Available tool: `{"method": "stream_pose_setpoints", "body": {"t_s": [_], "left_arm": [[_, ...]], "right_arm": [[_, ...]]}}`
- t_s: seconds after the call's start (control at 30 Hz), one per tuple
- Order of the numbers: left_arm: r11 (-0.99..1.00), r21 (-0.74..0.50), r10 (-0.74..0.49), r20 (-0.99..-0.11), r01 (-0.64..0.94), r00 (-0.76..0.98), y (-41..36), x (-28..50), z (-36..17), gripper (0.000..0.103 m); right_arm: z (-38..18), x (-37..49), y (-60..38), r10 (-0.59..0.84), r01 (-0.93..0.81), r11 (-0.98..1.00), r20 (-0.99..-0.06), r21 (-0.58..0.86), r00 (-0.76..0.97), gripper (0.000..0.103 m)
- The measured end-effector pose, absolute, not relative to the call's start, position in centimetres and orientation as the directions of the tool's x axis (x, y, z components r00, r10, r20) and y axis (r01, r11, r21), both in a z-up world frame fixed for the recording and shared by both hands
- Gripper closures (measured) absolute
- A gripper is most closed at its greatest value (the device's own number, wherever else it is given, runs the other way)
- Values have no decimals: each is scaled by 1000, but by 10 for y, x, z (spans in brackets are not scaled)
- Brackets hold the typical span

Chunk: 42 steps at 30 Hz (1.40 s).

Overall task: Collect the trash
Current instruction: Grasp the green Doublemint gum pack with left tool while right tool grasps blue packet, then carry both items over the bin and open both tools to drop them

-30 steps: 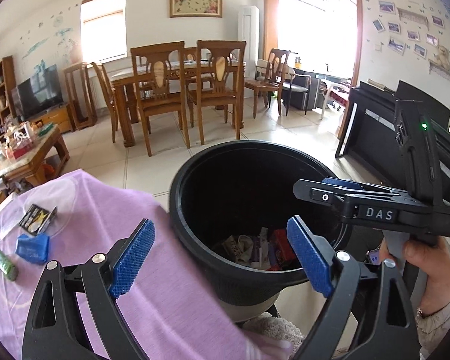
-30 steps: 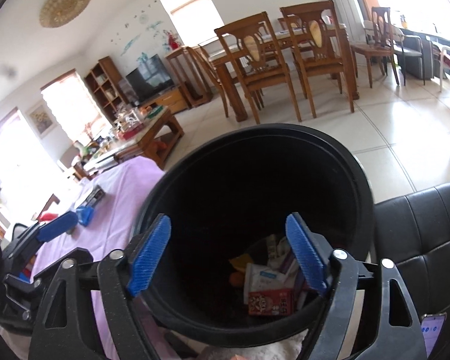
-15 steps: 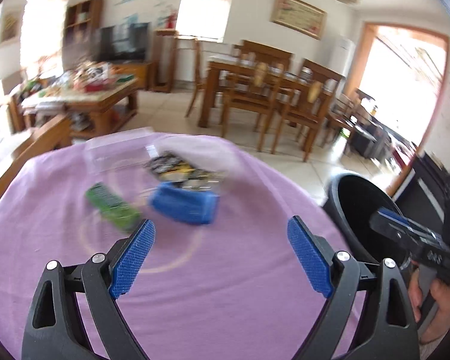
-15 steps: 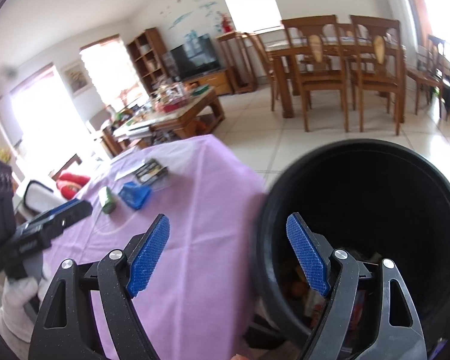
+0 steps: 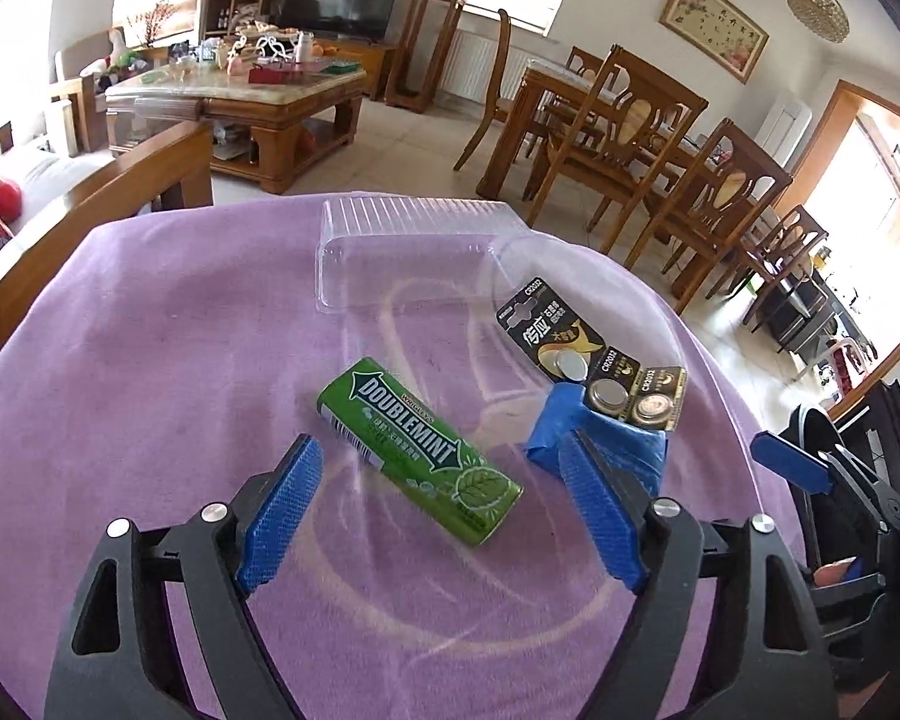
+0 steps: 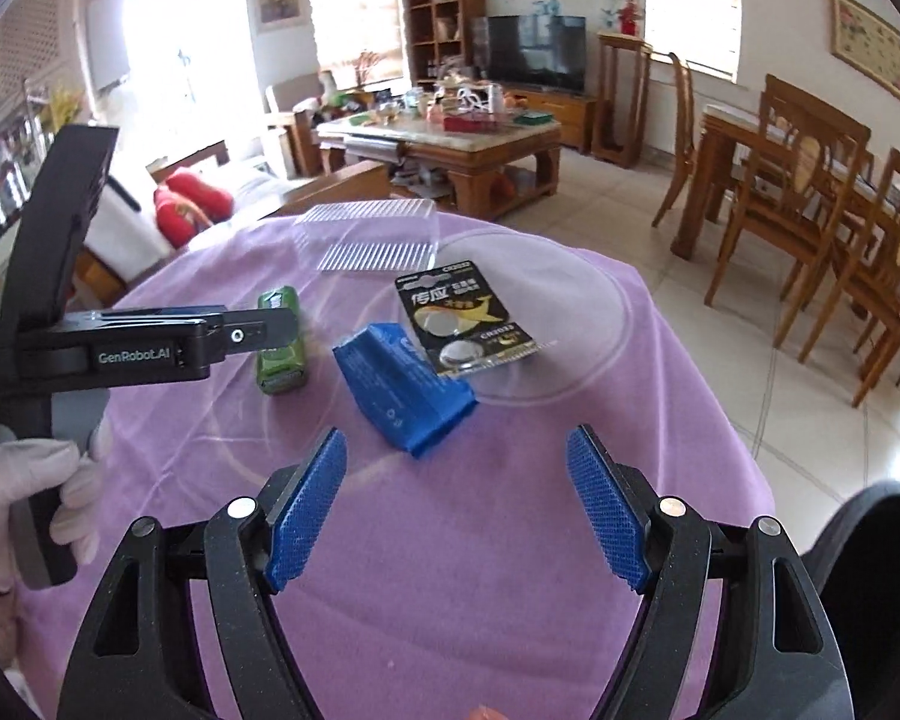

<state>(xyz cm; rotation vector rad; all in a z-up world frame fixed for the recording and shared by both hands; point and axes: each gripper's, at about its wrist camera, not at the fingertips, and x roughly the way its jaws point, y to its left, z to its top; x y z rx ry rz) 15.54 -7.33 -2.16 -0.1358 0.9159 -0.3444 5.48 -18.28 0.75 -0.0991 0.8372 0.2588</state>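
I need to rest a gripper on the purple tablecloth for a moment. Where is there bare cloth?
Bare cloth lies nearest the camera, below the Doublemint gum pack and blue packet, and along the left side of the purple tablecloth. It is crowded mid-table: gum, packet, coin-battery card and clear plastic tray cluster there.

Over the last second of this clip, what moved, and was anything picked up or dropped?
Both grippers swung away from over the black bin back to the purple table. The left gripper now hangs open by the green gum pack; the right gripper is open near the blue packet. Nothing was grabbed or released. The trash on the table, battery card included, lies as before.
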Motion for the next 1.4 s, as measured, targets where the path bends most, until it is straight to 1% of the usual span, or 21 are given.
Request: {"method": "stream_pose_setpoints", "body": {"t_s": [0.1,0.13,0.23,0.27,0.3,0.33,0.37,0.43,0.53,0.57,0.63,0.73,0.83,0.9,1.1,1.27,1.4], "left_arm": [[940,-252,-339,-774,230,535,-75,162,-31,31],[940,-244,-336,-768,236,544,-75,162,-32,31],[939,-216,-333,-768,267,547,-74,161,-33,31],[940,-207,-328,-769,272,549,-73,161,-33,34],[944,-183,-310,-773,273,554,-71,160,-33,42],[945,-177,-307,-774,276,554,-69,159,-33,45],[943,-182,-312,-772,278,554,-67,158,-33,48],[940,-192,-323,-771,283,549,-62,160,-33,56],[933,-211,-343,-770,293,539,-53,160,-33,64],[932,-216,-346,-770,292,536,-51,161,-33,66],[932,-224,-349,-771,286,533,-46,159,-32,70],[936,-213,-338,-770,281,541,-40,153,-32,72],[937,-201,-331,-769,285,547,-36,146,-31,72],[933,-215,-344,-766,289,543,-33,141,-31,72],[932,-202,-349,-723,300,596,-29,115,-15,72],[915,-156,-376,-660,371,650,-54,82,18,72],[873,-139,-445,-623,468,644,-96,56,37,72]], "right_arm": [[-5,77,-173,212,-295,955,-776,34,594,30],[-9,81,-171,214,-298,954,-782,38,585,32],[-15,93,-166,231,-308,950,-793,57,564,32],[-16,96,-164,235,-312,948,-794,61,560,34],[-17,98,-161,239,-317,946,-796,62,556,37],[-17,99,-159,241,-323,944,-799,63,551,42],[-18,100,-156,246,-330,942,-802,64,545,43],[-19,101,-152,251,-333,940,-800,69,544,45],[-20,102,-147,269,-333,939,-799,92,538,49],[-19,101,-146,273,-335,937,-798,95,537,59],[-18,97,-143,278,-336,937,-796,100,537,60],[-14,91,-138,289,-341,934,-793,110,536,63],[-10,83,-131,296,-351,930,-789,110,538,64],[-6,76,-129,307,-351,929,-779,119,547,64],[17,49,-143,352,-322,928,-717,185,602,64],[40,14,-185,388,-270,921,-642,279,661,64],[57,-20,-234,367,-205,923,-592,324,717,64]]}}
